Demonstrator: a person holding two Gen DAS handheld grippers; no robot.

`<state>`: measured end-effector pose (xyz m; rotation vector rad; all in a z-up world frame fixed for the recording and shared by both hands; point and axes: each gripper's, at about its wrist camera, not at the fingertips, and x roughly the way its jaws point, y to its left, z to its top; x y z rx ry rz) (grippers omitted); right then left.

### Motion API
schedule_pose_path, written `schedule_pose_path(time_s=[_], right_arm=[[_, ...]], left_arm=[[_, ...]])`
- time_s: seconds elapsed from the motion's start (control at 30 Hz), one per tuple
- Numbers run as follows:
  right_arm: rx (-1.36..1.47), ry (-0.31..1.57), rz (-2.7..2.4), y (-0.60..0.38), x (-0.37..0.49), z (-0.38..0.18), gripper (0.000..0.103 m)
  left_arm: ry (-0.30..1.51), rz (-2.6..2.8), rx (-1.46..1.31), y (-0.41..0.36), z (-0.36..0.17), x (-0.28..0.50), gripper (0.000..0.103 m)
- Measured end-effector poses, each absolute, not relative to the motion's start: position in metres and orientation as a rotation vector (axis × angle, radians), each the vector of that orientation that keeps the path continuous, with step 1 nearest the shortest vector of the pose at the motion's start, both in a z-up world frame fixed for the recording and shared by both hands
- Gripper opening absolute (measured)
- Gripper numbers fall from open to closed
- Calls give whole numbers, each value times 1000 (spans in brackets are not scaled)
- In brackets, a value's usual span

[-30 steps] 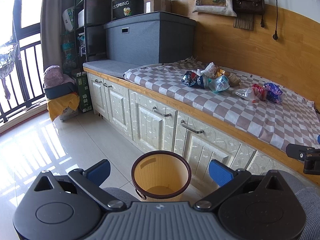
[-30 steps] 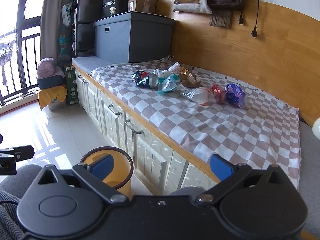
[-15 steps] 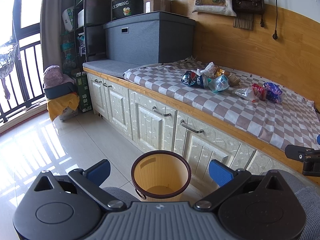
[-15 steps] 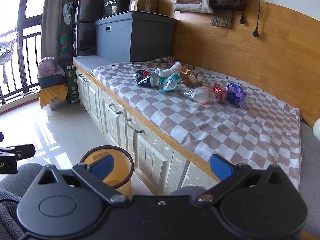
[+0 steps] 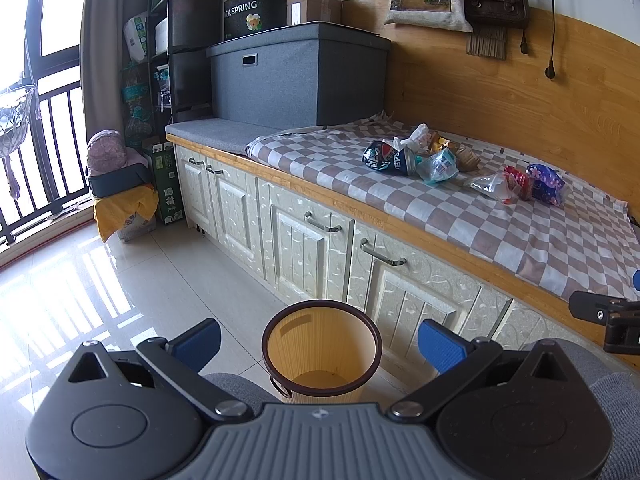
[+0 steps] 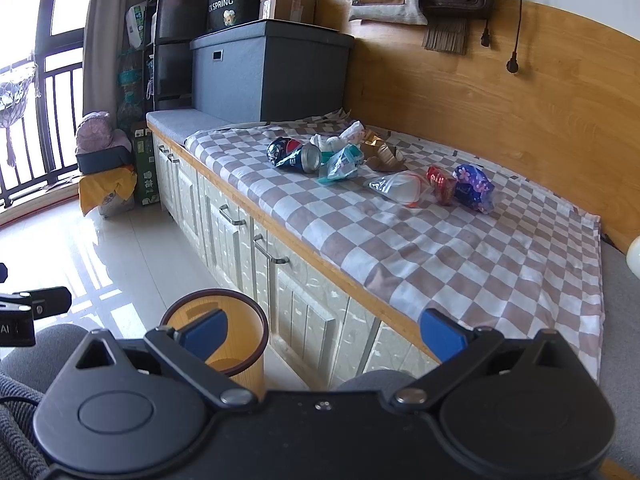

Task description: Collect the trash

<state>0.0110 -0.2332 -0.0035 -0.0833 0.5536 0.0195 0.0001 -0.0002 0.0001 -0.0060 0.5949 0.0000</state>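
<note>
Legible markings: "SPRING" on the black round box (image 5: 256, 14) atop the grey storage bin (image 5: 298, 76); "PEPSI", partly readable, on the crushed can (image 5: 390, 158).

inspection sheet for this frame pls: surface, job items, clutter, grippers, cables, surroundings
Surface: checkered cloth covers the bench top above white cabinets.
Job's things: crushed Pepsi can, teal wrapper, white tissue, brown paper scraps, clear bag, red packet and blue floral wrapper lie bunched on the cloth; the bin stands on the floor and looks empty.
Clutter: grey storage box with boxes on top.
Grippers: left gripper and right gripper both have jaws open, holding nothing.
Cables: two black cords hang on the wood panel.
Surroundings: balcony railing, tiled floor.
</note>
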Motion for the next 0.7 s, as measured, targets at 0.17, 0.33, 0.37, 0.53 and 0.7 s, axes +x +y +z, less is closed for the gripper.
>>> schedule_pose_path(time_s=[0.17,0.33,0.37,0.53,0.7], right_arm=[[-83,555,20,-234,11,-1,103],[-84,555,21,-234,11,-2,103],[-83,555,20,-234,11,-3,103],[-84,556,21,-235,11,-1,103],[-83,557,22,-235,11,-2,103]], left_arm=[[595,0,-6,0,0,0,103],[595,0,-6,0,0,0,103],[595,0,-6,0,0,0,103],[595,0,-6,0,0,0,103],[596,0,-6,0,0,0,103]])
